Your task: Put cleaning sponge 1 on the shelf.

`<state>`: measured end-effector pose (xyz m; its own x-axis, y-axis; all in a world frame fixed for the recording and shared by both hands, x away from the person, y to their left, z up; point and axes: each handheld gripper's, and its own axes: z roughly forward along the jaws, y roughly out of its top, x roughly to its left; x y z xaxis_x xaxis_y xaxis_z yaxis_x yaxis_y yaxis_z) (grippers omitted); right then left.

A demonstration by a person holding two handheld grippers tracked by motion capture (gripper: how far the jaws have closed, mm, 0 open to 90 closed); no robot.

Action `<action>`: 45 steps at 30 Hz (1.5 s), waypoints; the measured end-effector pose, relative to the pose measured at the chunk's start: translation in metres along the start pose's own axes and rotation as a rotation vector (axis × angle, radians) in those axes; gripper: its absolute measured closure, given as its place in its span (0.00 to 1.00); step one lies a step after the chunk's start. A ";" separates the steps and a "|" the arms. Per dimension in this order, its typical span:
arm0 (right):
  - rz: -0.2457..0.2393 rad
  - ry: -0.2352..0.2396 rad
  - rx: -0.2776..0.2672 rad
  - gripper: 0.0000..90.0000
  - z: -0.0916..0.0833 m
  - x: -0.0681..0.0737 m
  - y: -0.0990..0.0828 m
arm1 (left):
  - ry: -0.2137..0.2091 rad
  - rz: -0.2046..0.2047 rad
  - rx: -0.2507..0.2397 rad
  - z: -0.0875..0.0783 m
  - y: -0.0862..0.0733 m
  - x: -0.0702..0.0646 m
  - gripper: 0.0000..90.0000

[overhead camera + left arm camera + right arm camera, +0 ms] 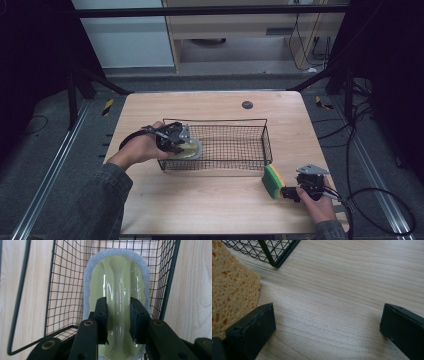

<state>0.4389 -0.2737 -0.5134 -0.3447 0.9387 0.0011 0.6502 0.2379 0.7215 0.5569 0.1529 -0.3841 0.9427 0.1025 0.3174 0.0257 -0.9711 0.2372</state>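
A black wire basket [225, 121] stands at the middle of the wooden table [210, 205]. At its left end my left gripper [183, 142] is shut on a pale green scrubber [191, 152] with a grey pad rim, low inside the basket. In the left gripper view the jaws [118, 302] pinch the raised glossy ridge of the scrubber [117, 272], with the basket's wire wall [172, 277] around it. A green and yellow sponge [273, 181] stands on edge outside the basket's front right corner. My right gripper [288, 192] is open just right of it, the sponge [229, 285] beside one jaw, nothing between the jaws [328, 306].
A small dark round disc [247, 104] lies near the table's far edge. The basket's corner [274, 263] is close ahead of the right gripper. Black cables [380, 200] trail over the floor at the right, and dark frame legs flank the table.
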 end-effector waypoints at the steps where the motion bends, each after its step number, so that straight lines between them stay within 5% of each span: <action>1: -0.001 0.000 0.000 0.01 0.000 0.000 0.000 | -0.002 0.001 0.002 0.001 0.001 0.001 0.78; 17: -0.001 0.003 -0.002 0.01 -0.001 0.000 -0.001 | -0.057 -0.024 0.027 0.025 0.001 0.006 0.78; 45: 0.000 0.004 -0.001 0.01 -0.001 0.001 -0.001 | -0.091 -0.055 0.040 0.041 -0.005 0.009 0.78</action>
<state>0.4375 -0.2737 -0.5136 -0.3475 0.9377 0.0036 0.6496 0.2380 0.7221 0.5786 0.1496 -0.4201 0.9658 0.1375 0.2200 0.0896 -0.9726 0.2146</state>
